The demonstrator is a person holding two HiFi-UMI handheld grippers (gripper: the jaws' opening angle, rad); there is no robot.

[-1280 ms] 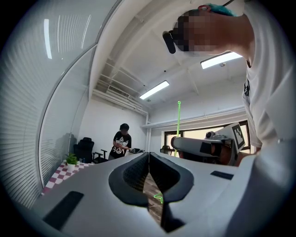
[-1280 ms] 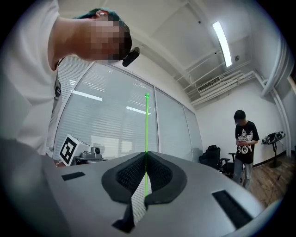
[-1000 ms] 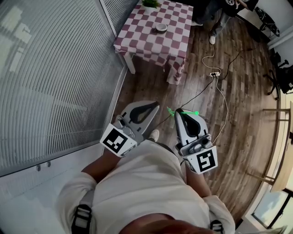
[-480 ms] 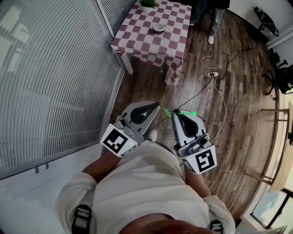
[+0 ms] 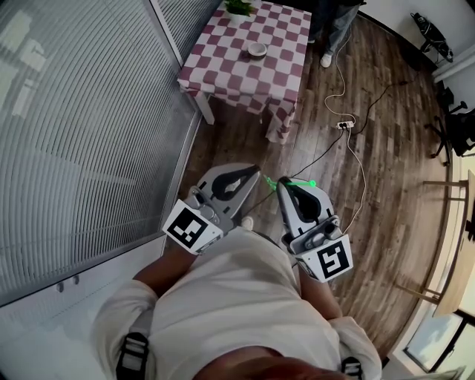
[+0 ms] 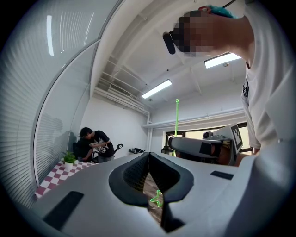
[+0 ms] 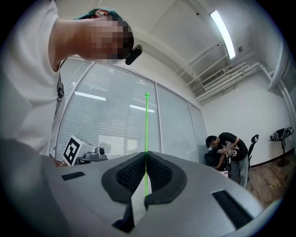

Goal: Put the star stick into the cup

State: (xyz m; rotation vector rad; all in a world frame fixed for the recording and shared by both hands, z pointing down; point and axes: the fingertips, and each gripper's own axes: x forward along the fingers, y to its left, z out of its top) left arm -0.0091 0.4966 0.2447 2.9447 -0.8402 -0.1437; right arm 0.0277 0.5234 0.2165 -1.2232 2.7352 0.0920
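Observation:
My right gripper (image 5: 282, 182) is shut on a thin green star stick (image 5: 293, 181), which lies crosswise at its tip, star end to the left. In the right gripper view the stick (image 7: 146, 129) rises straight up from the closed jaws of that gripper (image 7: 146, 153). My left gripper (image 5: 252, 170) is beside it, shut and empty. Through the left gripper (image 6: 149, 155) the green star (image 6: 157, 199) shows low down. A small pale cup (image 5: 257, 50) stands on the checkered table (image 5: 223, 63), well ahead of both grippers.
A glass wall with blinds (image 5: 82, 119) runs along the left. A potted plant (image 5: 239, 7) sits at the table's far edge. A power strip and cables (image 5: 346, 124) lie on the wooden floor. A person (image 5: 334, 22) stands beyond the table.
The table has drawn slightly nearer in the head view and the floor has slid under me. Both grippers keep their pose in front of my body, the stick still held.

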